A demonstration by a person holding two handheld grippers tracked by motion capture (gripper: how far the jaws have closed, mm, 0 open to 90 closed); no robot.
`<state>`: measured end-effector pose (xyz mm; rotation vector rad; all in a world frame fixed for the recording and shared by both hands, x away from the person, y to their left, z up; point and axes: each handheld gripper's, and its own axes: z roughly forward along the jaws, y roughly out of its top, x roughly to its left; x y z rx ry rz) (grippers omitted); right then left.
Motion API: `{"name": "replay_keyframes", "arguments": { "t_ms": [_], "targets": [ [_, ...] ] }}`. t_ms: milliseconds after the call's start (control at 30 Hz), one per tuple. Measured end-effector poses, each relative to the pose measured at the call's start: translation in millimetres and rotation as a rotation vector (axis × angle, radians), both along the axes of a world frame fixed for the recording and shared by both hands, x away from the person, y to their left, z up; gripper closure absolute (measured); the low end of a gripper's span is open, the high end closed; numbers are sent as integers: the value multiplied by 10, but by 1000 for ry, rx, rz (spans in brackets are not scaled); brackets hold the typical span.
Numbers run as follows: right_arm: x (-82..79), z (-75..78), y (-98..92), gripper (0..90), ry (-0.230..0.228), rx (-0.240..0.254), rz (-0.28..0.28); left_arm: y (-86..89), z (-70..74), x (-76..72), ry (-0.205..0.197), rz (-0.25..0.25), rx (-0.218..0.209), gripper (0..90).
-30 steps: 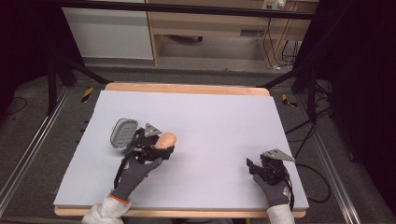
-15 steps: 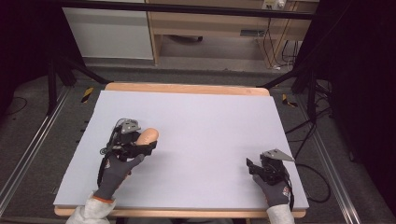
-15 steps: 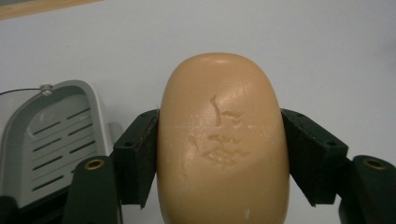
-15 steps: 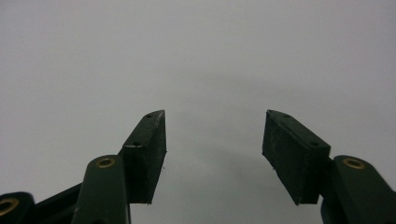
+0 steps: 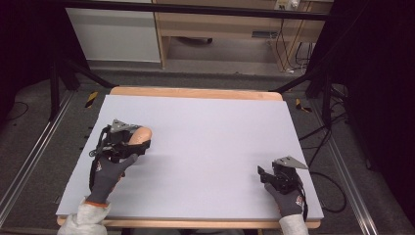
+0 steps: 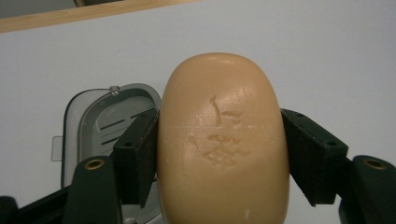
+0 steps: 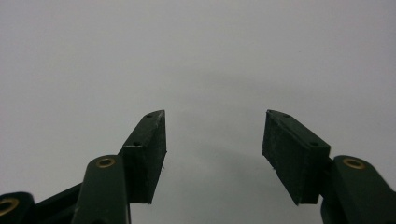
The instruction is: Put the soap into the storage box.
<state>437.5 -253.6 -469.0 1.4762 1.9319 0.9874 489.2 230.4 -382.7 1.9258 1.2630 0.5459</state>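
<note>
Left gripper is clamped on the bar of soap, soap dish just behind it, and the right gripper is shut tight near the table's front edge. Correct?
Not quite: the right gripper is open, its jaws standing apart with nothing between them, as the right gripper view shows. The left gripper does clamp the soap, with the soap dish behind.

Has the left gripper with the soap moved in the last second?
Yes. The left gripper, holding the soap, has shifted left, toward the table's left edge.
</note>
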Motion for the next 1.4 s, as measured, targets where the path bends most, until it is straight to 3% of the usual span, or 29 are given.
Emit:
{"name": "replay_keyframes", "arguments": {
  "t_ms": [567, 1067, 1400],
  "targets": [
    [10, -11, -4, 398, 2, -3, 4, 166, -132, 273, 25, 85, 16, 318],
    [14, -17, 8, 399, 6, -4, 4, 236, -213, 426, 32, 116, 9, 317],
    [12, -17, 13, 399, 8, -2, 8, 285, -278, 451, 43, 133, 5, 317]
  ]
}}
